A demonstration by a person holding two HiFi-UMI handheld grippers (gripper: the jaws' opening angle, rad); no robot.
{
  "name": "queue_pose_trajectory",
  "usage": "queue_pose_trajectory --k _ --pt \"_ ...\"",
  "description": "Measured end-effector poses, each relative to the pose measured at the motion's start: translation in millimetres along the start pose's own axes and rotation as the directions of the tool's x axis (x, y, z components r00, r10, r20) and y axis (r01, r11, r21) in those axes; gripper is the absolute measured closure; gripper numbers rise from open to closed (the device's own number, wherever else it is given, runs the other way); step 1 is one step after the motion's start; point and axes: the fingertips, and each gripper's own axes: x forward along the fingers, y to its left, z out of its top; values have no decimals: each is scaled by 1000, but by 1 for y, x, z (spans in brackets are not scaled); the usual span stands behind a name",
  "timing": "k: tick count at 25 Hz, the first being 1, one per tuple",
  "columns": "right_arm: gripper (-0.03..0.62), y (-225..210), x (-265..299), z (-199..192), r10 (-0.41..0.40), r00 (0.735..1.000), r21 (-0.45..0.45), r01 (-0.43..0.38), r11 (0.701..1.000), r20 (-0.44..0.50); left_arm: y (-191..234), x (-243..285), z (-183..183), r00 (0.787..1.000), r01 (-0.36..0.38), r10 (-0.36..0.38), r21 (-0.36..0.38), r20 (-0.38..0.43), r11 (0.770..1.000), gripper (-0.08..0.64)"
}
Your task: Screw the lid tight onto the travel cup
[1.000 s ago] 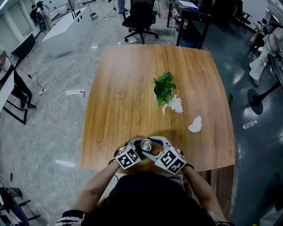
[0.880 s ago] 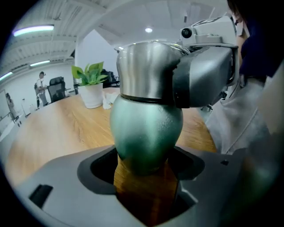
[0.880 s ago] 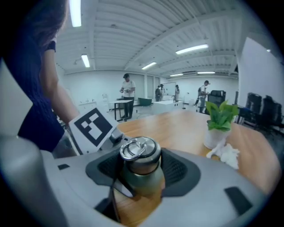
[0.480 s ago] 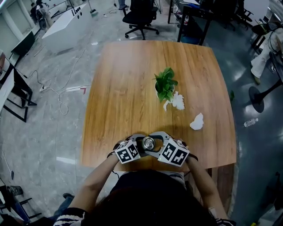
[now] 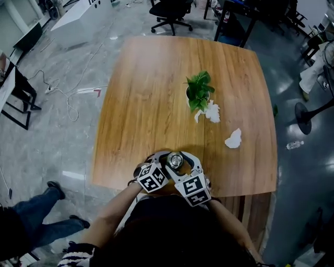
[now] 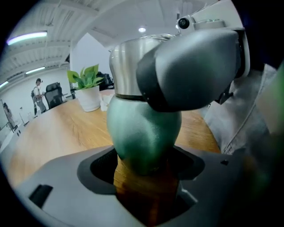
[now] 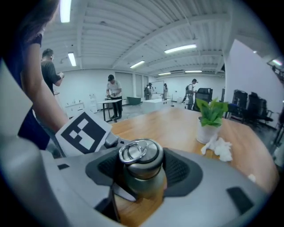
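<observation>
The travel cup stands near the front edge of the wooden table. Its body is dark green, and the steel lid on top carries a ring. My left gripper comes in from the left and is shut on the green body, which fills the left gripper view. My right gripper is shut on the lid, its pads pressed to both sides. In the left gripper view the right gripper's grey finger wraps the lid.
A small potted plant stands mid-table with crumpled tissue beside it and another wad nearer the right edge. An office chair is beyond the table. A person's legs are on the floor at lower left.
My right gripper has swung round the lid, its marker cube moving from the cup's right to below it. The left gripper keeps its hold. A person has walked in at lower left.
</observation>
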Motion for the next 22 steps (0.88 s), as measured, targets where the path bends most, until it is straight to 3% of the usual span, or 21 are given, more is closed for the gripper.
queue_pose_trajectory --k 3,5,9,11,12,14,17,20,22 --pt "325 3 -1 -2 94 995 -2 -94 996 -15 -1 1 -1 999 34 -34 -3 -11 999 204" --pt "324 7 -3 -4 194 979 -77 -198 977 -60 -3 1 -2 998 67 -67 -4 -18 998 204" --pt "325 13 -4 -8 297 928 -317 -357 878 -223 -5 -1 -2 997 80 -80 -2 -18 997 204" --pt "325 14 -5 -8 312 913 -358 -393 847 -263 -5 -1 0 998 59 -59 -1 -11 998 204" --pt "325 13 -5 -6 306 919 -348 -380 857 -249 -5 -2 1 999 46 -46 -3 -8 999 204" --pt "325 9 -3 -1 252 953 -280 -292 914 -170 -3 -2 2 1000 16 -16 -16 -4 1000 204" --pt "324 3 -3 3 83 994 -133 -91 987 -67 -2 -3 2 1000 -25 25 -38 -9 999 204" --pt "324 0 -3 4 -32 999 -28 31 999 -28 -3 -4 1 999 -29 28 -51 -19 998 204" --pt "325 1 -3 5 1 1000 0 -1 1000 -16 -2 -2 1 1000 -10 9 -51 -25 999 204"
